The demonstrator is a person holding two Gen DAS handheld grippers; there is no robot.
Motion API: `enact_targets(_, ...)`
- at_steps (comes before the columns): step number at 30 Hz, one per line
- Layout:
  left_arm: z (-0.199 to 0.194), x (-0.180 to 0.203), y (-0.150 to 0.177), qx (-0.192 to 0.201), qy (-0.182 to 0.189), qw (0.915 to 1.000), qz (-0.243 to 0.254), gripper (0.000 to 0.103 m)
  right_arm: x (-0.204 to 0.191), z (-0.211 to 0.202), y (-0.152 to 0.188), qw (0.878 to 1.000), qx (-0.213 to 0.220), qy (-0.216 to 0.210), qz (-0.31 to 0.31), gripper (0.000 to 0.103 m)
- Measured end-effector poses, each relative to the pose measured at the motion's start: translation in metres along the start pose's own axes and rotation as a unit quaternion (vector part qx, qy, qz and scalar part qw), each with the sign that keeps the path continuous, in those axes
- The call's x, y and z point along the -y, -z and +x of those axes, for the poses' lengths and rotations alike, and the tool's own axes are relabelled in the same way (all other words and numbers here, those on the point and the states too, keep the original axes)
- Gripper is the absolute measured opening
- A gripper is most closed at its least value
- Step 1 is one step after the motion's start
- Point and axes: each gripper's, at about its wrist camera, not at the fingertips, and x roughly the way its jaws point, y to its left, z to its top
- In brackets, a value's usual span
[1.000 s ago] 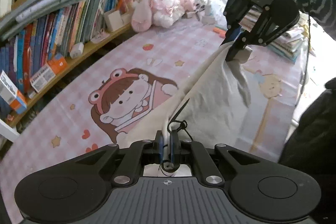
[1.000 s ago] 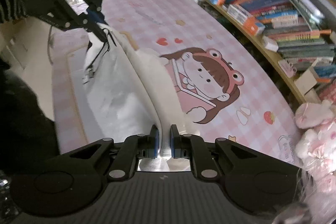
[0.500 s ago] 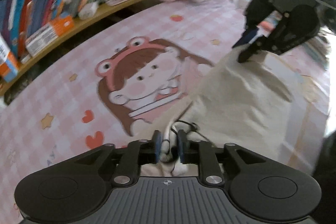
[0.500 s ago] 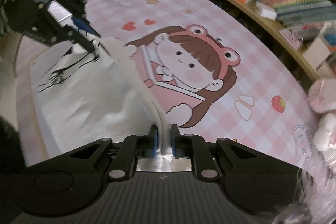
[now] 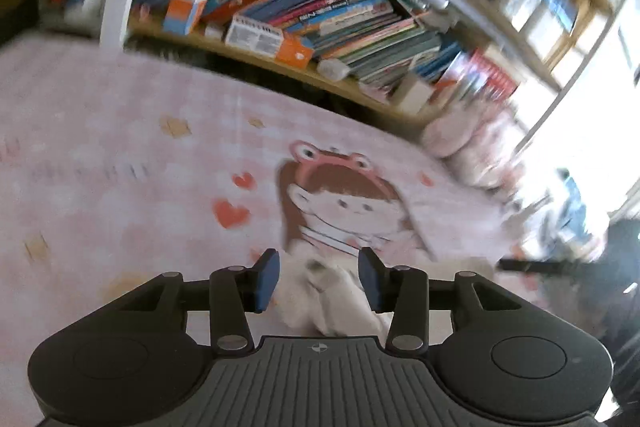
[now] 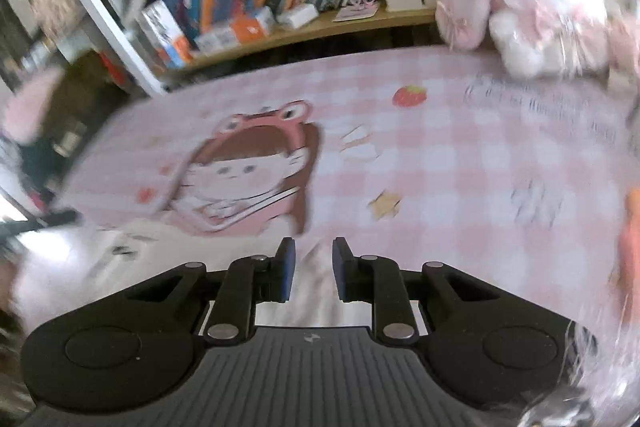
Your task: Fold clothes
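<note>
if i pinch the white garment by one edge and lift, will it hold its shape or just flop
Probably flop: the white garment lies bunched in soft creases between the open left gripper, so it looks limp. It seems thin and light, draping flat on the pink mat in the right wrist view. It may slide rather than fold if pushed; blur hides the detail.

Your left gripper (image 5: 318,281) is matte black with blue-padded fingers (image 5: 267,279), silver screws and a ribbed grey base. Your right gripper (image 6: 314,269) looks identical.
</note>
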Motion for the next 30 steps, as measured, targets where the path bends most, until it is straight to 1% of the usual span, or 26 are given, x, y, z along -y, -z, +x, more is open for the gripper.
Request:
enact_targets(2,0.007,0.000,0.012,-0.012,0.006,0.9998,-0.015,0.043,-0.006,-0.004,0.010,1.000,-0.007,-0.016,0.019,0.021)
enact_targets(3,0.012,0.000,0.015,-0.020,0.002,0.9997,-0.015,0.042,-0.009,-0.001,0.014,0.999,-0.014,-0.017,0.026,0.027)
enact_targets(4,0.017,0.001,0.018,-0.025,-0.001,0.9995,-0.016,0.042,-0.012,0.003,0.016,0.999,-0.019,-0.015,0.030,0.027)
enact_targets(6,0.020,0.003,0.021,-0.020,-0.001,0.9996,-0.017,0.039,-0.016,0.013,0.016,0.999,-0.022,-0.002,0.031,0.027)
enact_targets(7,0.019,0.005,0.021,-0.008,-0.002,0.9998,-0.019,0.030,-0.017,0.017,0.015,0.999,-0.020,0.003,0.034,0.016)
enact_targets(8,0.016,0.007,0.023,0.010,-0.001,0.9996,-0.026,0.000,-0.016,0.020,0.014,0.999,-0.016,0.010,0.040,0.007)
enact_targets(9,0.011,0.009,0.021,0.028,0.007,0.9989,-0.037,0.000,-0.015,0.023,0.013,0.998,-0.013,0.016,0.051,0.004)
enact_targets(11,0.000,0.014,0.018,0.062,0.030,0.9959,-0.058,0.000,-0.011,0.026,0.016,0.997,-0.012,0.019,0.075,0.004)
enact_targets(12,-0.001,0.015,0.017,0.069,0.034,0.9951,-0.063,0.000,-0.010,0.028,0.017,0.997,-0.013,0.022,0.078,0.004)
enact_targets(13,0.002,0.013,0.016,0.071,0.033,0.9943,-0.072,0.000,-0.008,0.030,0.019,0.997,-0.015,0.025,0.076,0.004)
enact_targets(15,0.020,-0.008,0.015,0.048,0.012,0.9924,-0.113,0.000,-0.005,0.033,0.021,0.996,-0.015,0.023,0.082,0.004)
enact_targets(17,0.036,-0.028,0.018,0.035,0.001,0.9873,-0.155,0.000,-0.001,0.035,0.022,0.996,-0.012,0.019,0.091,0.004)
enact_targets(18,0.041,-0.035,0.019,0.033,0.000,0.9846,-0.172,0.000,0.000,0.036,0.022,0.995,-0.011,0.018,0.095,0.004)
enact_targets(22,0.043,-0.037,0.020,0.043,0.020,0.9792,-0.198,0.003,0.000,0.035,0.023,0.994,-0.008,0.018,0.109,0.004)
enact_targets(24,0.039,-0.040,0.022,0.041,0.032,0.9755,-0.214,0.008,0.000,0.033,0.024,0.993,-0.005,0.019,0.114,0.004)
enact_targets(25,0.036,-0.041,0.022,0.039,0.034,0.9748,-0.217,0.010,0.001,0.031,0.025,0.993,-0.003,0.018,0.117,0.006)
enact_targets(26,0.033,-0.040,0.023,0.034,0.031,0.9758,-0.214,0.015,0.001,0.029,0.026,0.992,-0.001,0.018,0.122,0.007)
enact_targets(27,0.030,-0.039,0.024,0.029,0.028,0.9768,-0.210,0.019,0.002,0.026,0.027,0.992,0.001,0.018,0.126,0.012)
enact_targets(28,0.027,-0.038,0.025,0.023,0.025,0.9781,-0.205,0.021,0.002,0.024,0.028,0.991,0.002,0.018,0.131,0.013)
enact_targets(29,0.025,-0.036,0.027,0.016,0.023,0.9799,-0.198,0.025,0.003,0.021,0.029,0.991,0.002,0.018,0.136,0.014)
enact_targets(30,0.022,-0.033,0.031,0.010,0.023,0.9811,-0.192,0.030,0.003,0.018,0.031,0.990,0.000,0.016,0.141,0.017)
